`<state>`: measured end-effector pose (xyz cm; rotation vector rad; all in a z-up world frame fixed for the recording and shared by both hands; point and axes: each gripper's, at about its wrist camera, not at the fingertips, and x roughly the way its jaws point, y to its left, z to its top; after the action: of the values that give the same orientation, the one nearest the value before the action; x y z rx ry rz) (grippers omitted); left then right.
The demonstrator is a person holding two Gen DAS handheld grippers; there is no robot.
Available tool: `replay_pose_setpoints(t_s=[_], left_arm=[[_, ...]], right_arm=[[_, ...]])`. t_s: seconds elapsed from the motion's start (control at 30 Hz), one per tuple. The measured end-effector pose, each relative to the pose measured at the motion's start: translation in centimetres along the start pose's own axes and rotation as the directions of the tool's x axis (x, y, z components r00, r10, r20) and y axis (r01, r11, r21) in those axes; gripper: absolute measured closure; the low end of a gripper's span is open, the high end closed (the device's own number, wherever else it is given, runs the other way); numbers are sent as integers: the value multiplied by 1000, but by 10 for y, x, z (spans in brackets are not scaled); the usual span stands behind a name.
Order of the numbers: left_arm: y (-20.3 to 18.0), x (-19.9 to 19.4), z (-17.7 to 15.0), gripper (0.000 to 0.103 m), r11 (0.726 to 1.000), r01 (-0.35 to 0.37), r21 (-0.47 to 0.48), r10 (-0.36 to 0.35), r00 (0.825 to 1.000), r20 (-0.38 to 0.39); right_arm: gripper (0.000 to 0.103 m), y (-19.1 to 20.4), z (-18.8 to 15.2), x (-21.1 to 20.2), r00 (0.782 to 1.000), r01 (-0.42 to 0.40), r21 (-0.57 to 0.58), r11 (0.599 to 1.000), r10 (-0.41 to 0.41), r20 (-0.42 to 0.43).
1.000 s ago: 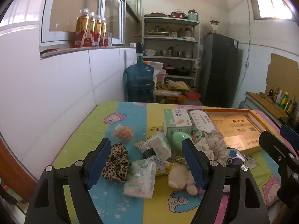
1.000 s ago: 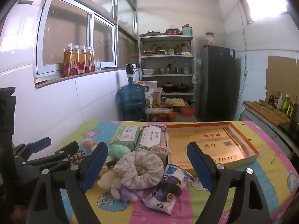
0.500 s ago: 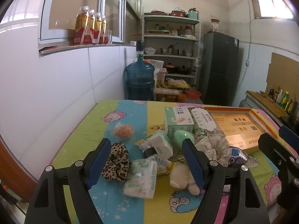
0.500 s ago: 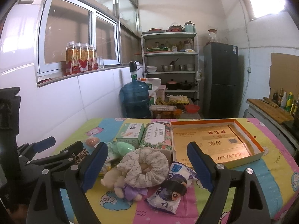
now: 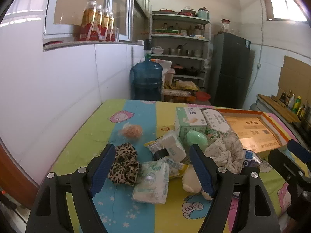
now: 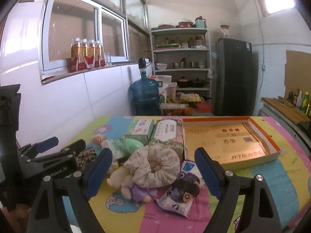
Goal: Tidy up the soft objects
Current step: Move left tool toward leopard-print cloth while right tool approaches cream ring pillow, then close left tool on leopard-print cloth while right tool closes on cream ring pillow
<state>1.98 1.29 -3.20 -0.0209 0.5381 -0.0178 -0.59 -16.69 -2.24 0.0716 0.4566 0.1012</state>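
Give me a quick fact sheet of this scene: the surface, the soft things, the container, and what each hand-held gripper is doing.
surface: table under a cartoon-print cloth
soft items: floral scrunchie, leopard scrunchie, plush toy, tissue pack
container: open orange-rimmed box, nothing soft in it
left hand-held gripper: open, holding nothing, above the leopard scrunchie and tissue pack
right hand-held gripper: open, holding nothing, facing the floral scrunchie

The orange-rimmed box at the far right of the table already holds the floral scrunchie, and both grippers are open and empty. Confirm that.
Not quite. The right wrist view shows the floral scrunchie lying on the table in the pile, beside the orange-rimmed box, not in it. The left gripper and right gripper are indeed open and empty.
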Motion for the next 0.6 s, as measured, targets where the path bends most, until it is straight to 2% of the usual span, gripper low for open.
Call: replay_pose_setpoints(t_s=[0.2,0.4,0.6], left_arm=[[8,4,-4,23,1000,-7,-7,7,1000,-6],[22,4,-9,23,1000,28,-9,-28,1000,1],[43,7,-21,23,999,25,-20,-25,1000,-8]], right_arm=[[17,4,-3,4,1000,-12,-5,1000,12,-10],[17,12,-5,14,998,-37,-14,999,36,-42],[17,21,-10,24,996,-55,-19,998,53,-70]])
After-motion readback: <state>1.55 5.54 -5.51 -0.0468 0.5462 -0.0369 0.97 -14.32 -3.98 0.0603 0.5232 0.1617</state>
